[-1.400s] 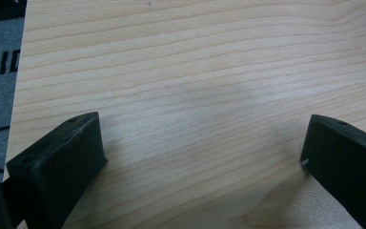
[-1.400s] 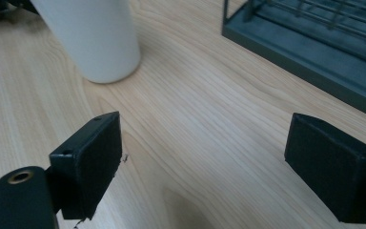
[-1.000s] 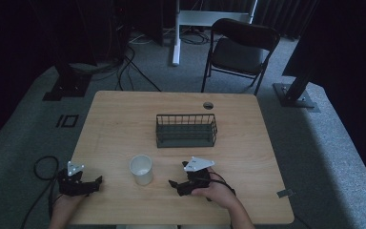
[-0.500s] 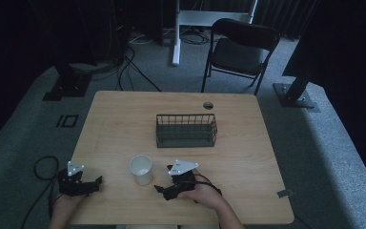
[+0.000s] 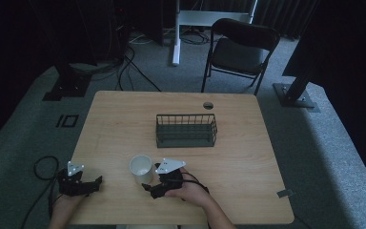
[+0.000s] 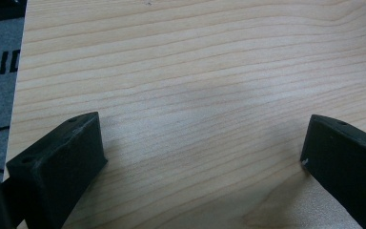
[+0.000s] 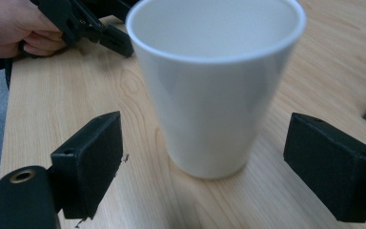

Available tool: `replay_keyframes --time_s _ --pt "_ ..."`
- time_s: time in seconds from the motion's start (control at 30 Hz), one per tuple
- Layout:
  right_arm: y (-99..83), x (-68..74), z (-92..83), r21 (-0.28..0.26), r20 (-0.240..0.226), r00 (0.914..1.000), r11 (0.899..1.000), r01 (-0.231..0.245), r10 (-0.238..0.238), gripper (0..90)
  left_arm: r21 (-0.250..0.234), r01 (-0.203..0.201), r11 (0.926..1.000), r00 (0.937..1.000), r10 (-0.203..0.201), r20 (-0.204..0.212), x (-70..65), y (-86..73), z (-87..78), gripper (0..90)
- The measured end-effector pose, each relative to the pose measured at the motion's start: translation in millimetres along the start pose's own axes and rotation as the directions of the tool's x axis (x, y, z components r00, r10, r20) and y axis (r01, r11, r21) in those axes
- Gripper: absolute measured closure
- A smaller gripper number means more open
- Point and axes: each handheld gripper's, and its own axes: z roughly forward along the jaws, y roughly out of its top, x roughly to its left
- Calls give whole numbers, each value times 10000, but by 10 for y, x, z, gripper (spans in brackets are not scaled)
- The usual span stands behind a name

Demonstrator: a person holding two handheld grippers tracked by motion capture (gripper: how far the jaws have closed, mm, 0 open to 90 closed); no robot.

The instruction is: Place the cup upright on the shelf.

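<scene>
Right gripper (image 5: 151, 187) sits low at the near edge of the table (image 5: 248, 157) in the high view, its tips pointed at the white cup (image 5: 141, 168) just beside it, with the person's hand wrapped around its body. That cup stands upright on the wood, near the front edge and a little left of centre, well apart from the dark wire basket (image 5: 186, 130) farther back in the middle. Off at the near left corner, the left gripper (image 5: 94, 182) rests low over the tabletop, clear of the cup.

From the left gripper view, the left gripper (image 6: 200, 157) has its two black jaws spread wide, bare wood grain between them.

From the right gripper view, the right gripper (image 7: 205, 167) is spread wide too, one jaw on each side of the cup (image 7: 214, 90), neither jaw touching it. Beyond the cup, the other hand (image 7: 14, 26) grips its own black tool.
</scene>
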Motion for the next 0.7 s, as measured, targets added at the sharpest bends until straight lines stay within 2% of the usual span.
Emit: replay_keyframes --time_s 0.4,0.7 --pt "126 4 139 -424 220 9996 9989 208 -199 129 0 -2 10000 10000 2 0 0 0 0 9" --pt "184 3 205 -818 366 9993 9966 116 -86 135 14 -3 10000 10000 3 -1 0 0 -1 9"
